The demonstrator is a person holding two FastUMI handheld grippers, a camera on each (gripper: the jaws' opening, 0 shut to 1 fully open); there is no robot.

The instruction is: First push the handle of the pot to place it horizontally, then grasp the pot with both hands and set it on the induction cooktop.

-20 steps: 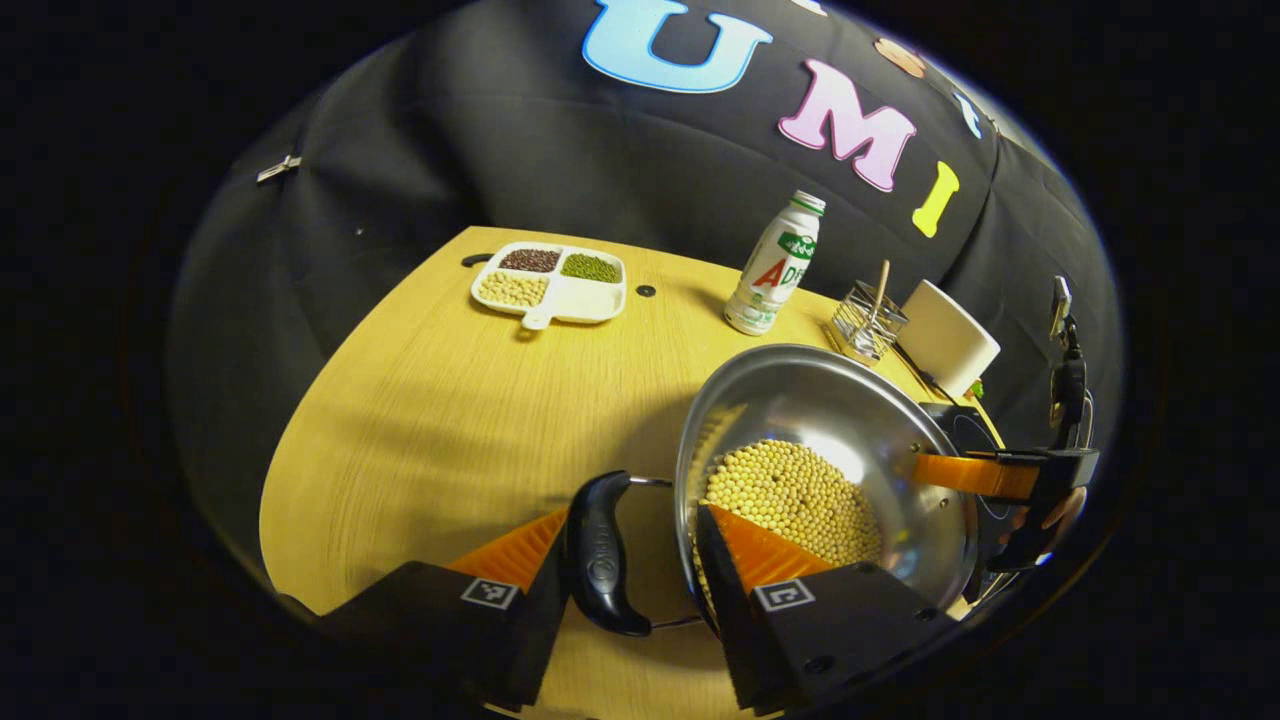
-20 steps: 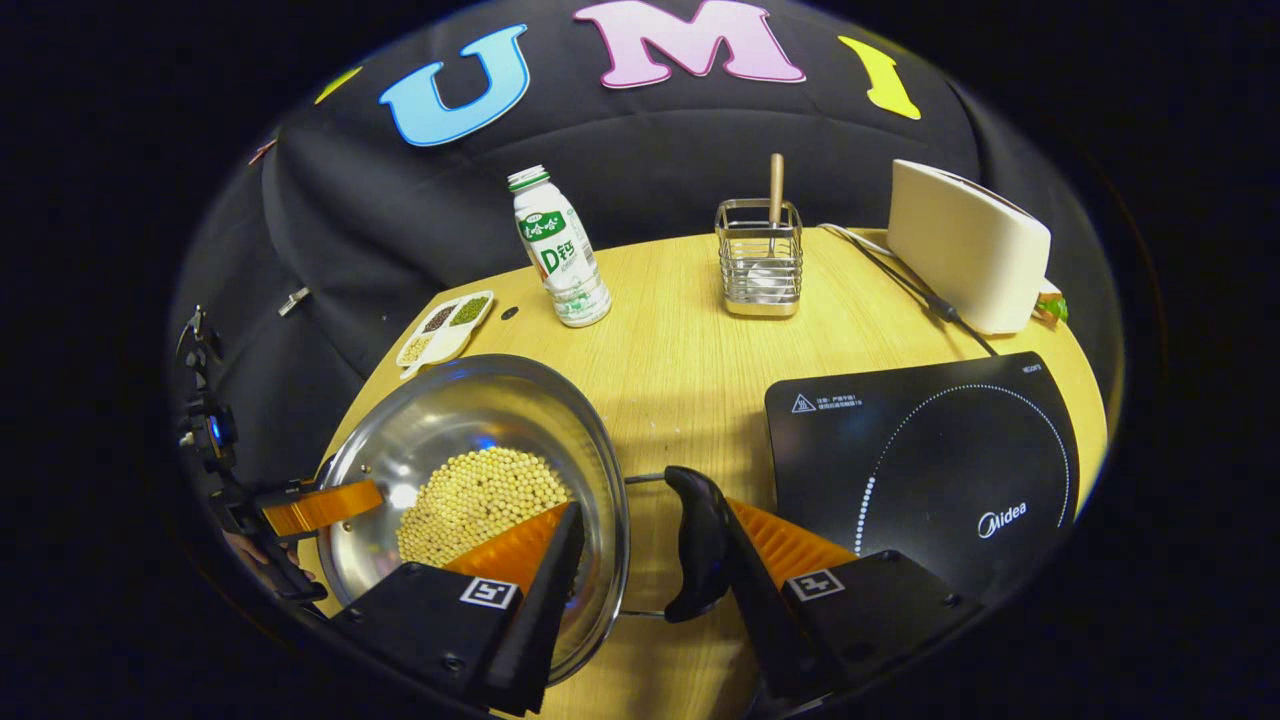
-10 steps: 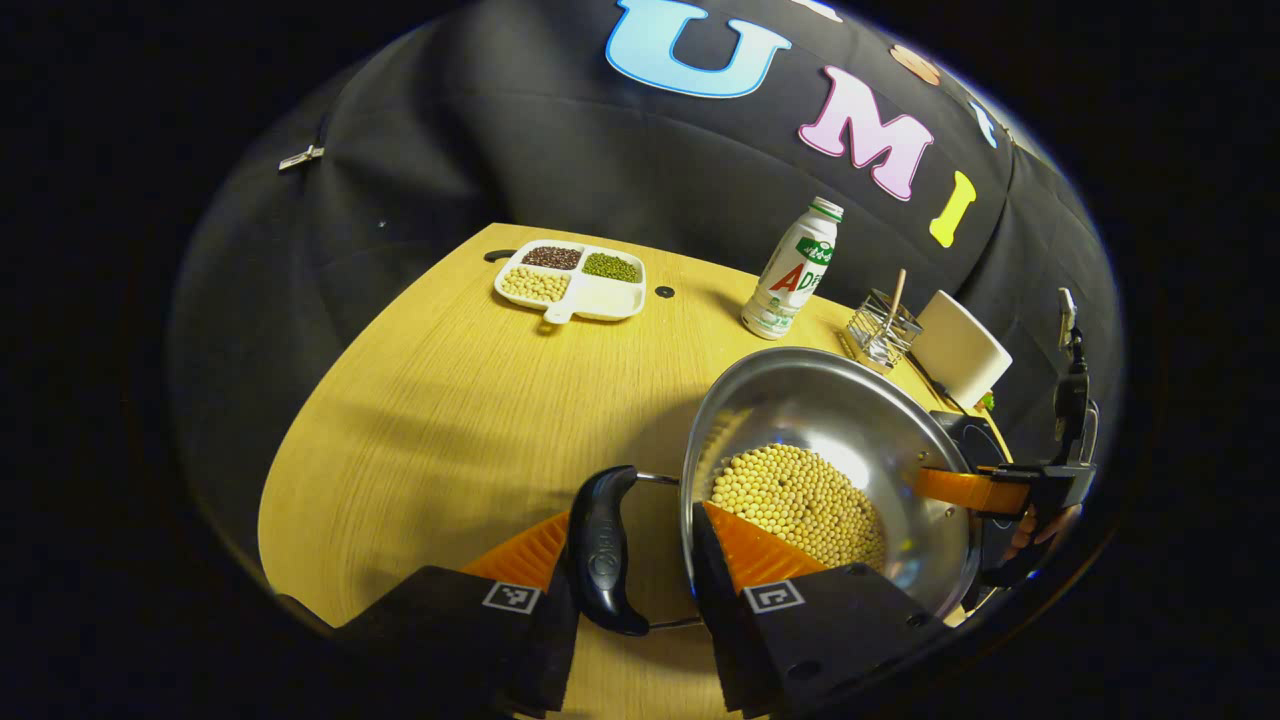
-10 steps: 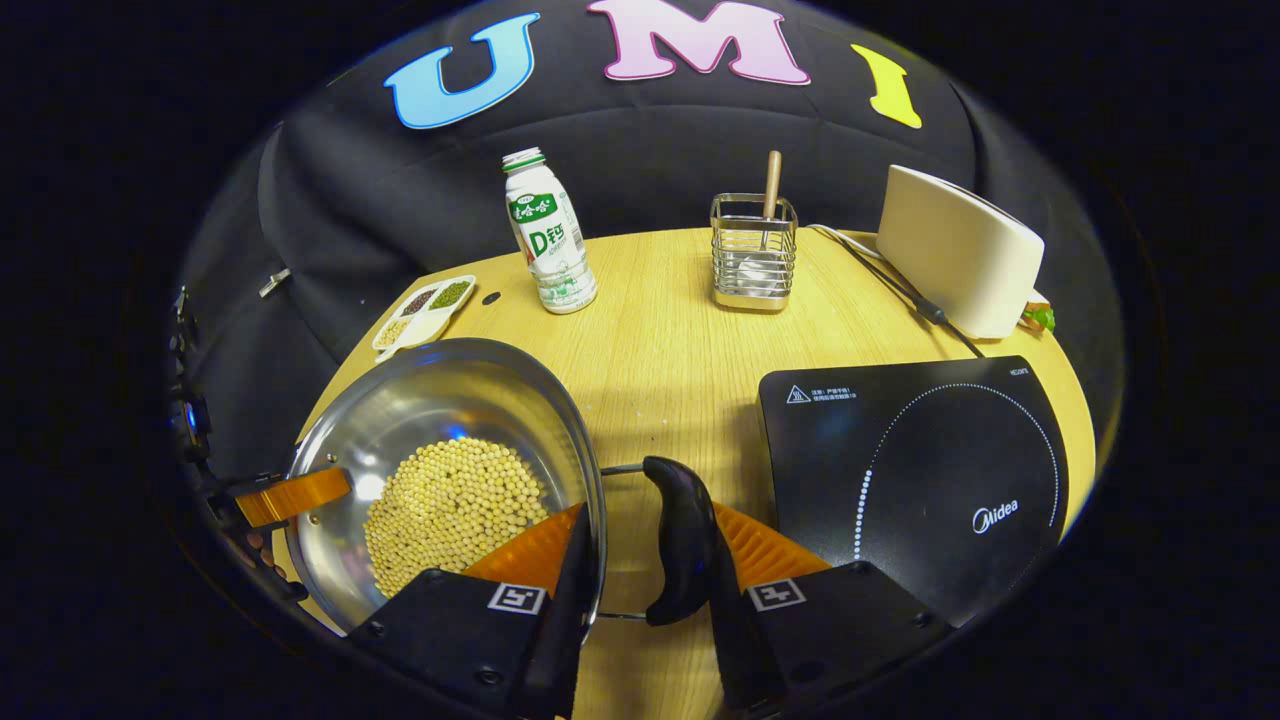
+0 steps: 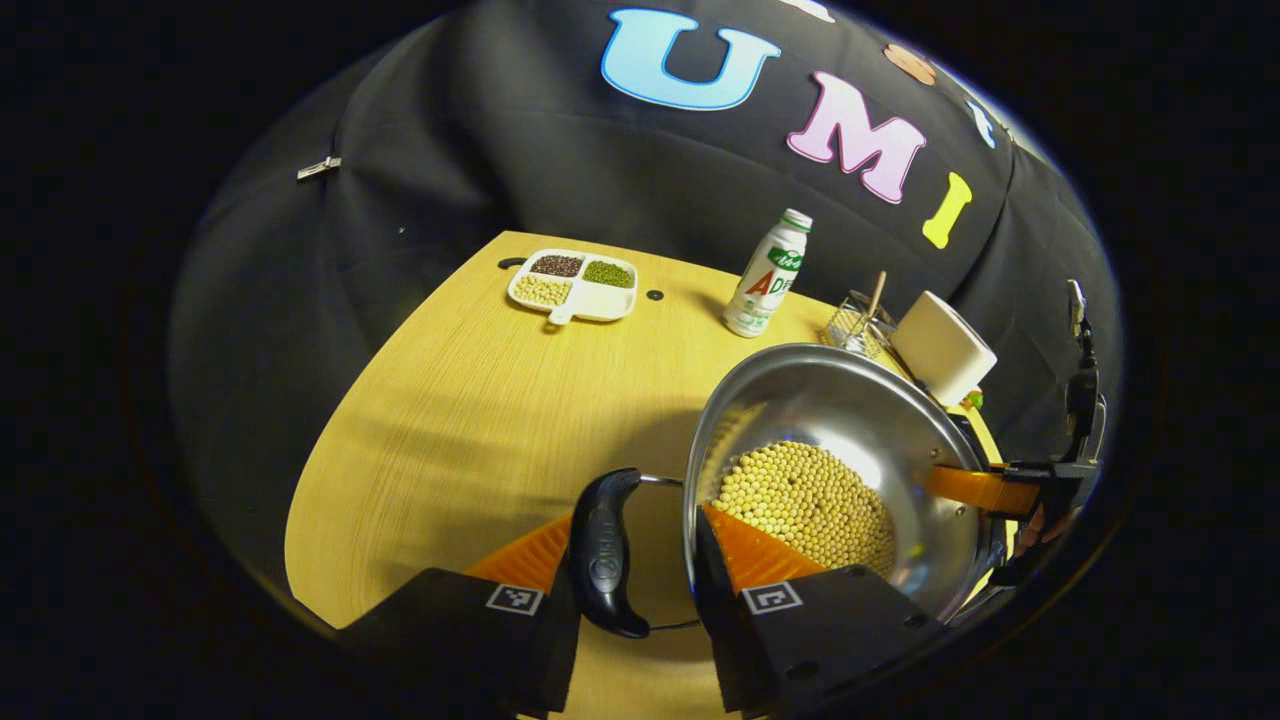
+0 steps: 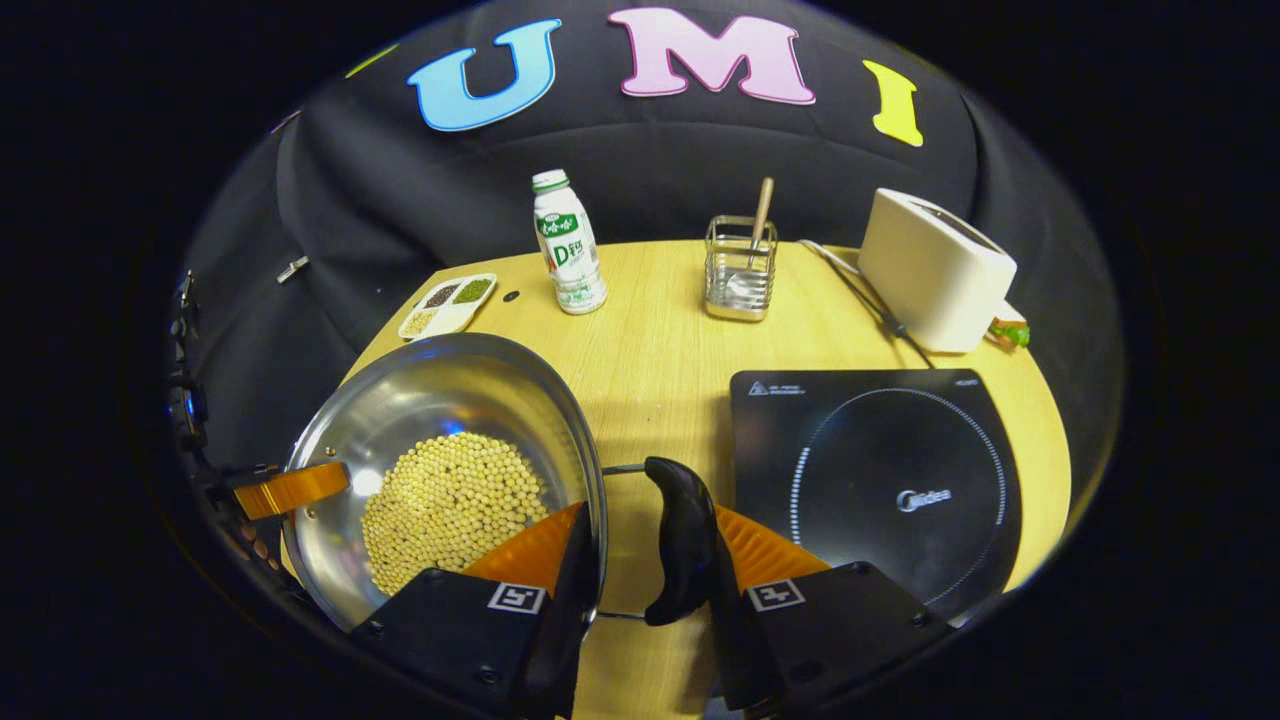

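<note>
While both claws clamp the pot (image 6: 440, 470), the wooden table (image 6: 660, 370) bears a cooktop (image 6: 870, 480).

We read "Midea" in the ring on the cooktop (image 6: 870, 480), at lower right of the right gripper view, with a small warning triangle at its corner.

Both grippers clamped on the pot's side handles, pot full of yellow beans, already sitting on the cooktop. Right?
Not on the cooktop. The right gripper view shows its black surface bare, with the pot off to its left. The rest holds: both grippers grip the handles, beans inside.
</note>
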